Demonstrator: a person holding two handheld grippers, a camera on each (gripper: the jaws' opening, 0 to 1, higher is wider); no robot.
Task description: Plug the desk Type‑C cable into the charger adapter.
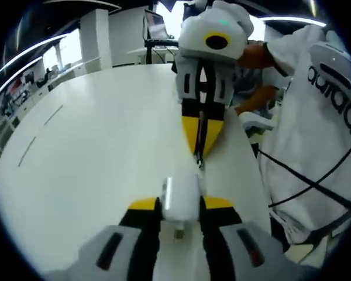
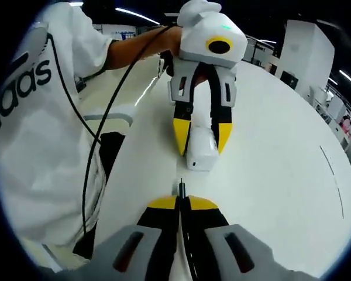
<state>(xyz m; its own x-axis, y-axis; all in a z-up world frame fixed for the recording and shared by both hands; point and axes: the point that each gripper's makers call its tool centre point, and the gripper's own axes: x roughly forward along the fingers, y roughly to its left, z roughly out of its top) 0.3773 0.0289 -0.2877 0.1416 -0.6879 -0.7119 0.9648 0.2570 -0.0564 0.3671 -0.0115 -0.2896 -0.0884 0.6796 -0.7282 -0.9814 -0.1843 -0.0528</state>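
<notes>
Now the two tools face each other over the white bench [image 1: 93, 152], tip to tip; the left tool [image 1: 181, 205] is clamped on the white charger adapter [image 1: 181, 196], which sits between its yellow-tipped jaws with its port end turned toward the other tool; the right tool [image 2: 180, 202] is pinched nearly closed on the dark Type-C cable [image 2: 181, 188], whose plug sticks out just beyond its fingertips; the cable appears to run back under that tool, though this is hard to make out. Judging by the small gap between plug and adapter face, the step in hand is lining up before insertion; the next move calls for bringing the plug square to the port, then pushing straight in while the left tool braces the adapter.
</notes>
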